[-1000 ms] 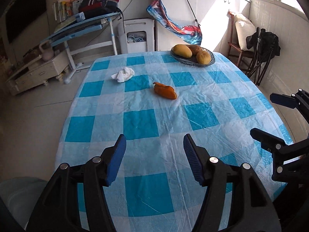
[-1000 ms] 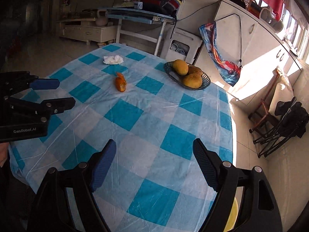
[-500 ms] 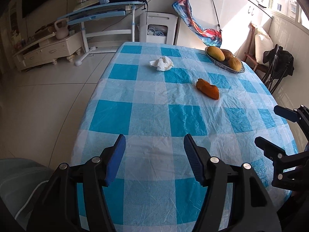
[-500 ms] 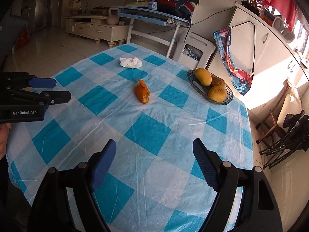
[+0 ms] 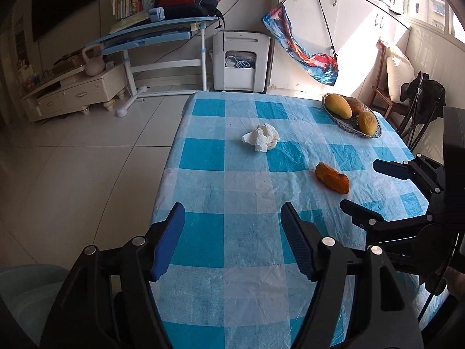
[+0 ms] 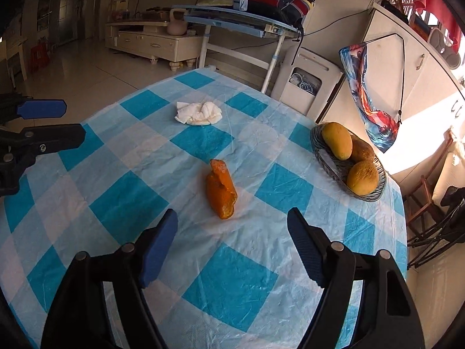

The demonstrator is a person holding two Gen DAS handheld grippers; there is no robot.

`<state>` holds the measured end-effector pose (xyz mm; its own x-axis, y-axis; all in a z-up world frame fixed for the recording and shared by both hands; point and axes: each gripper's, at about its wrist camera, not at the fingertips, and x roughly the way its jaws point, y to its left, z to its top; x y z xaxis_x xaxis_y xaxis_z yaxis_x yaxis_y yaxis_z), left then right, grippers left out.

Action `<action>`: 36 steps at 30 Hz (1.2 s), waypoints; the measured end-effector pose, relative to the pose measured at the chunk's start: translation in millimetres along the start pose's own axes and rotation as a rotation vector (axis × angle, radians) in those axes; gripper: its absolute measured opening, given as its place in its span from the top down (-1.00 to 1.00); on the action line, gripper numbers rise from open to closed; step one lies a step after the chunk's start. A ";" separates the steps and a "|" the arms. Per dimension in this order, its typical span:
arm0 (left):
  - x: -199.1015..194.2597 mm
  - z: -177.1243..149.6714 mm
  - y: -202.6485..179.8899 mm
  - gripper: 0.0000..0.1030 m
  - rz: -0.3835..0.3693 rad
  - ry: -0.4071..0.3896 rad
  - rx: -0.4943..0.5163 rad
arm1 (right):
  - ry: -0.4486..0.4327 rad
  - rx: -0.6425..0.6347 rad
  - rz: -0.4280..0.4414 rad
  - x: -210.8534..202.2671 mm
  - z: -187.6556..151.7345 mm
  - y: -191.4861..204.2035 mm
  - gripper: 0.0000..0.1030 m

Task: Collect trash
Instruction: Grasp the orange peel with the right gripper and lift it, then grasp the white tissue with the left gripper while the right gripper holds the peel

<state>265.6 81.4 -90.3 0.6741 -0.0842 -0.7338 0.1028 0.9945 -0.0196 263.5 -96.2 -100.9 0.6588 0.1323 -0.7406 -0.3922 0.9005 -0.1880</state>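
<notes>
The left claw (image 5: 232, 238) hangs over the near part of the worktop (image 5: 252, 180), its jaws apart and opening with nothing between them. The right claw (image 6: 232, 244) has its jaws apart too, closing on nothing. The orange peel (image 6: 221, 192) lies on the checked cloth just ahead of the right claw. The crumpled tissue (image 5: 261, 137) sits farther off, well apart from the fruit bowl (image 6: 319, 151).

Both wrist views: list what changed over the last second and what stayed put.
Both tongs moved in over the table toward the trash: the peel and tissue now look nearer. Left tongs are opening, right tongs closing slightly, both empty. Nothing was picked up or released. Peel, tissue and fruit bowl stayed where they were.
</notes>
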 end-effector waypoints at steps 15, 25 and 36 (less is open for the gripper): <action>23.5 5.2 6.9 -0.30 0.009 0.031 -0.024 | 0.068 0.002 0.097 29.2 19.0 2.4 0.57; 70.3 49.4 -22.6 -0.30 -0.011 0.019 0.033 | 0.103 0.050 0.104 -34.6 -51.5 5.6 0.62; 121.3 81.3 -63.1 -0.30 0.015 0.043 0.096 | 0.081 0.060 0.109 -35.9 -59.3 -1.7 0.60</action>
<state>400.4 3.4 -122.9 0.6445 -0.0643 -0.7619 0.1641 0.9849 0.0557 202.4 -127.1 -112.3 0.5595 0.1992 -0.8045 -0.4180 0.9060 -0.0664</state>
